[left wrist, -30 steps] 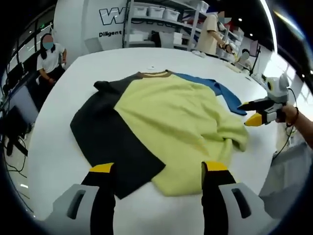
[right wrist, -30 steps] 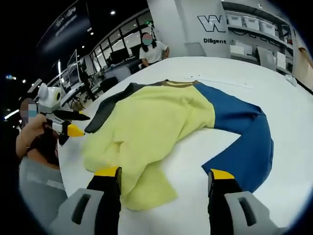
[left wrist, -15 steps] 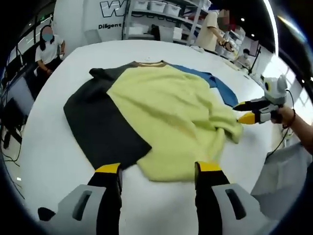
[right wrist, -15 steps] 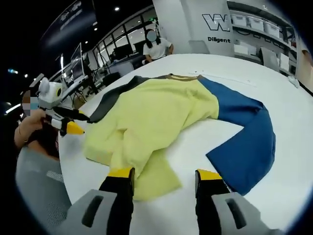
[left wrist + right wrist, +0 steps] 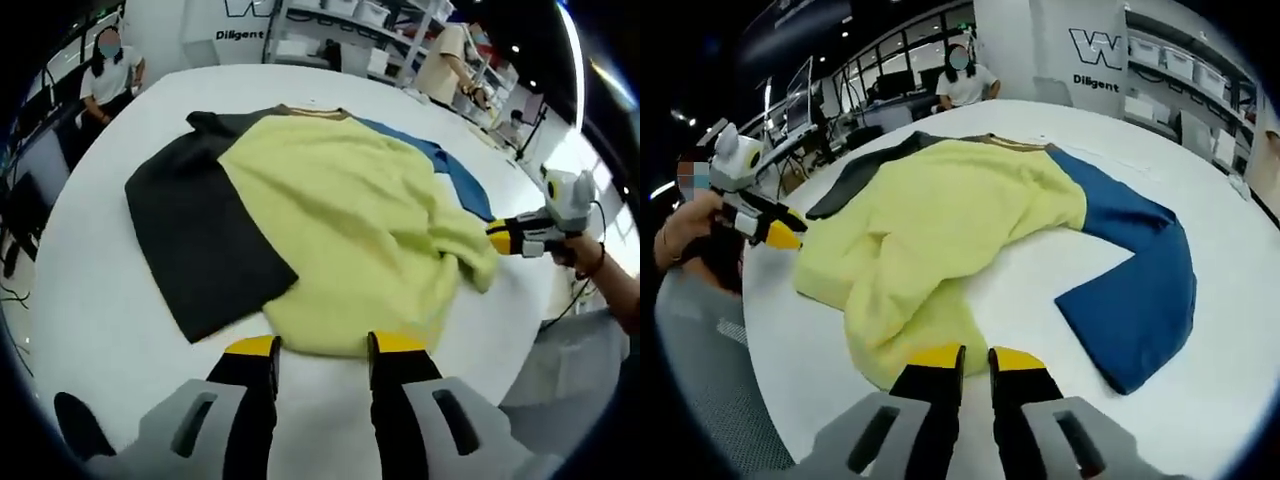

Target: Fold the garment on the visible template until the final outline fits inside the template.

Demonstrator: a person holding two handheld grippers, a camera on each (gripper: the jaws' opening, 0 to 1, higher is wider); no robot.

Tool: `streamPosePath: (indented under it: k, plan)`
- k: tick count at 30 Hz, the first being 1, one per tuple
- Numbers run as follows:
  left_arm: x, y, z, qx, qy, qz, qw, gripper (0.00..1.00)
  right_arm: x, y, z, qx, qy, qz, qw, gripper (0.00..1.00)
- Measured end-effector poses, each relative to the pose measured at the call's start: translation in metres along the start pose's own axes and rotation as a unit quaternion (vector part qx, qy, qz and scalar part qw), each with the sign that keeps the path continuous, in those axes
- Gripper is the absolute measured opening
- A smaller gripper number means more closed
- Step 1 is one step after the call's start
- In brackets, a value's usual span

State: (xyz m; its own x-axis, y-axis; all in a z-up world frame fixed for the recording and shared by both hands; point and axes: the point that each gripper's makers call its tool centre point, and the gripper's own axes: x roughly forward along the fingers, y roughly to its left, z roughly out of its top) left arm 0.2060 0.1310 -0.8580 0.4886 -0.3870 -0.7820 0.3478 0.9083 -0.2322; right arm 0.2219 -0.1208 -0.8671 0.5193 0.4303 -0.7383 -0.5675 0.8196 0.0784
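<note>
The garment lies flat on the round white table [image 5: 90,300], with a yellow body [image 5: 340,210], a black sleeve [image 5: 190,230] and a blue sleeve [image 5: 1135,270]. My left gripper [image 5: 325,348] stands at the near yellow hem, jaws narrowed but still apart, the hem edge between the tips. It also appears at the garment's side edge as the left gripper [image 5: 775,232]. My right gripper [image 5: 976,358] has its jaws almost together on the bunched yellow hem corner [image 5: 905,345]. Across the cloth, the right gripper [image 5: 510,235] touches that rumpled corner.
A person's hand [image 5: 580,255] holds the right gripper past the table's edge. A seated person [image 5: 965,85] and another standing person [image 5: 445,60] are beyond the far rim. Shelves with white boxes [image 5: 340,20] line the back wall.
Both pairs of jaws have narrowed, the right one almost fully. Both grippers have moved in to the yellow hem, and the corner by the right gripper is more bunched.
</note>
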Motion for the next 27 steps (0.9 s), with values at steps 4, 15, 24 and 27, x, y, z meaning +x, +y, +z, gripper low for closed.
streamPosePath:
  k: [4,15,24,27]
  plan:
    - [0.003,0.002,0.000,0.015,0.011,0.011,0.9998,0.19,0.001,-0.002,0.002,-0.004,-0.002,-0.003,1.0000,0.00]
    - [-0.001,0.004,0.007,0.017,-0.002,0.004,0.9998,0.01,-0.008,0.000,0.004,0.018,0.005,0.001,0.9998,0.00]
    - [-0.017,0.014,0.009,0.010,0.001,0.008,0.9999,0.00,-0.036,-0.012,-0.005,0.071,0.017,-0.032,0.9968,0.00]
    - [-0.022,0.019,0.007,0.015,0.014,0.010,0.9997,0.00,-0.044,-0.007,-0.010,0.068,0.021,-0.041,0.9966,0.00]
